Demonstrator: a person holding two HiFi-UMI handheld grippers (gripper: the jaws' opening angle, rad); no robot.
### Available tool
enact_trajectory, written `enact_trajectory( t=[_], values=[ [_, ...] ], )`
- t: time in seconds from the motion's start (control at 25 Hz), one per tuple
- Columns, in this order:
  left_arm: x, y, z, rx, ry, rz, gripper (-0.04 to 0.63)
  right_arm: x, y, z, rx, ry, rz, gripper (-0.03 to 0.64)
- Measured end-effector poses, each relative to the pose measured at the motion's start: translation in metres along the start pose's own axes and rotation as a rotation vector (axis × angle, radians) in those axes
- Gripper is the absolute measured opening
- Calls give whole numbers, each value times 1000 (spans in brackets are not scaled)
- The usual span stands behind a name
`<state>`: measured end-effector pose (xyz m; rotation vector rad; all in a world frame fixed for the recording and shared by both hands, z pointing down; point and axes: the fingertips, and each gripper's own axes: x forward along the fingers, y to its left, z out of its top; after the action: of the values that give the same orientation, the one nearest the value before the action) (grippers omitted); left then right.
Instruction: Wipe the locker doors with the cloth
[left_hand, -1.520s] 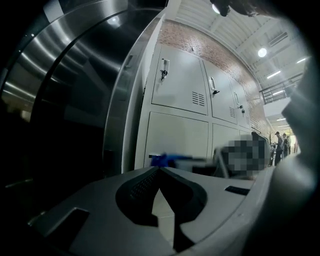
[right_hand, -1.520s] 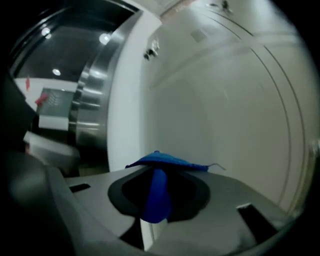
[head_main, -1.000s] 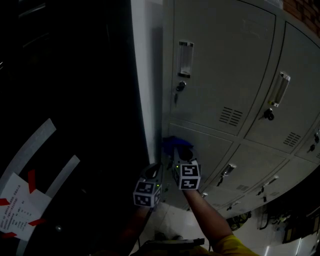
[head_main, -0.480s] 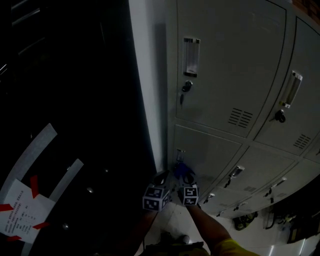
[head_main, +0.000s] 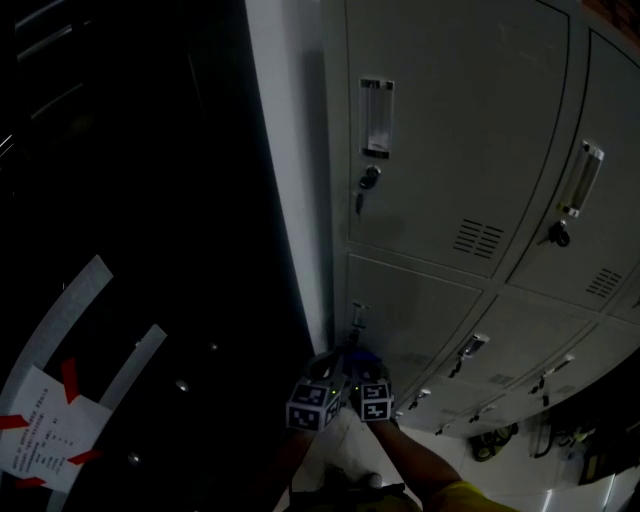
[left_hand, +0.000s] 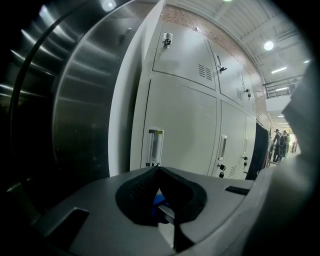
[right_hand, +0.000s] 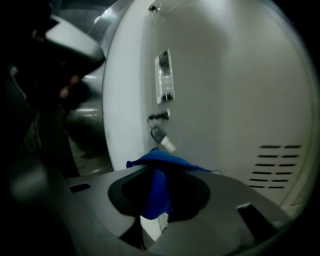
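Note:
The grey lockers fill the right of the head view, an upper door (head_main: 450, 140) above a lower door (head_main: 425, 305). Both grippers hang low against the left column. My right gripper (head_main: 364, 368) is shut on a blue cloth (head_main: 366, 356), which drapes over and between its jaws in the right gripper view (right_hand: 156, 192). In front of it are a door's handle (right_hand: 164, 76), keyed lock (right_hand: 159, 128) and vent slots (right_hand: 272, 167). My left gripper (head_main: 322, 372) sits just left of it, jaws together with nothing held (left_hand: 159, 169); a bit of blue shows behind them.
A dark curved steel wall (left_hand: 65, 100) borders the lockers on the left. A taped paper sheet (head_main: 40, 425) hangs on it lower left. More locker doors with handles (head_main: 582, 178) run to the right. People stand far down the aisle (left_hand: 280, 142).
Both grippers have dropped lower along the left locker column, carrying the blue cloth from the top of the lower door down past its handle.

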<state>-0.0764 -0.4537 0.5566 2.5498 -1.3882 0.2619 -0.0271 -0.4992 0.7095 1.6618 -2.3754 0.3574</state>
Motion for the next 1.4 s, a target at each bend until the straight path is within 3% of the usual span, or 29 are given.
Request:
enact_trajectory(
  t=[0.2, 0.32, 0.44, 0.6, 1.0, 1.2, 1.4],
  values=[
    [-16, -14, 26, 36, -49, -27, 0, -135, -3, 112, 69, -180, 4, 83],
    [-38, -27, 58, 64, -141, -24, 0, -201, -11, 192, 11, -305, -20, 83],
    [-65, -42, 92, 81, -218, -30, 0, -235, -20, 226, -31, -381, -59, 83],
    [-68, -49, 102, 100, -245, -36, 0, -235, -28, 224, -5, -367, -65, 84],
    [-88, -76, 67, 87, -188, -67, 0, -287, -23, 196, 25, -369, -111, 84],
    [-139, -137, 60, 127, -206, -70, 0, -368, -27, 171, 26, -404, -121, 84],
    [-201, -239, 7, 115, -202, -92, 0, -493, -35, 104, 34, -400, -150, 84]
  ],
)
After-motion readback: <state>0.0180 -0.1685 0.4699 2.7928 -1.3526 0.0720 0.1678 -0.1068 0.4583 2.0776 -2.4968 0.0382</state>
